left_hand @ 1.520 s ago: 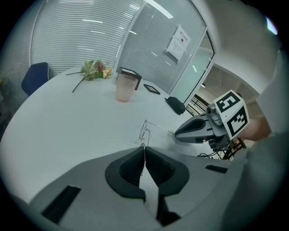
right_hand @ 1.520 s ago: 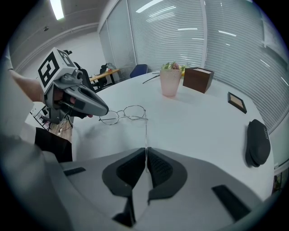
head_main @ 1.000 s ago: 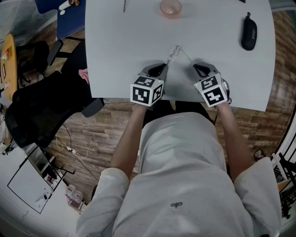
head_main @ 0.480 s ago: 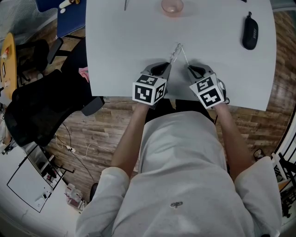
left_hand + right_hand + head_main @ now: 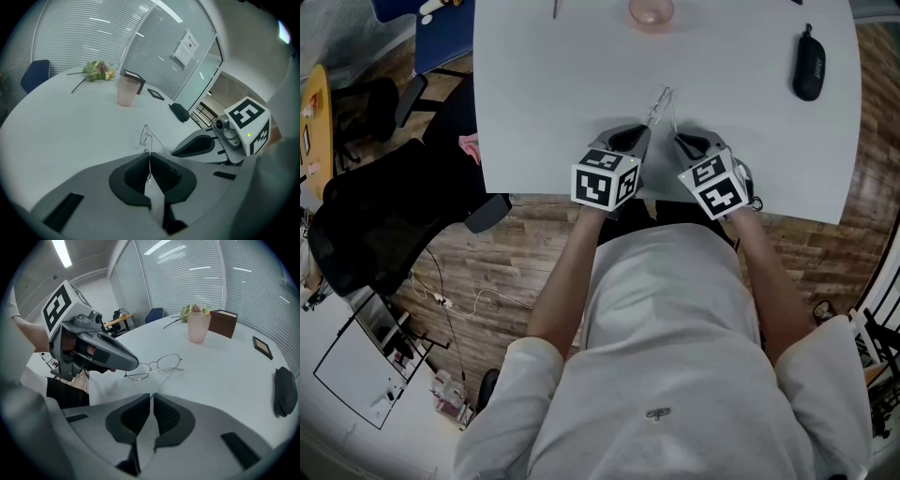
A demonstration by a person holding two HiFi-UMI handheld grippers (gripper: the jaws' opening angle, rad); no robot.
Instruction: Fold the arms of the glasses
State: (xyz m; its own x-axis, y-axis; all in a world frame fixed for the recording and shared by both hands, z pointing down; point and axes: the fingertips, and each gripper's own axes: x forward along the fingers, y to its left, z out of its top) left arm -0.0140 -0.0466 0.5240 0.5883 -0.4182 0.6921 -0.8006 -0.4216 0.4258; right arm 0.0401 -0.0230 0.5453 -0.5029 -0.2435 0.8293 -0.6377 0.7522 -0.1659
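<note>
A: Since both claws look busy, where're the glasses (image 5: pixel 157 365)?
B: On table (image 5: pixel 534 94), just ahead of em. Left gripper (image 5: pixel 149 157) clamped on one arm (image 5: pixel 149 161), right gripper (image 5: pixel 152 398) pinching other arm (image 5: pixel 167 378).
A: Progress?
B: Neither folded yet imo, both still to do.

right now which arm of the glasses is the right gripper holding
The arm from the hinge nearer the pink cup, pinched in the right gripper; the other goes to the left gripper.
</note>
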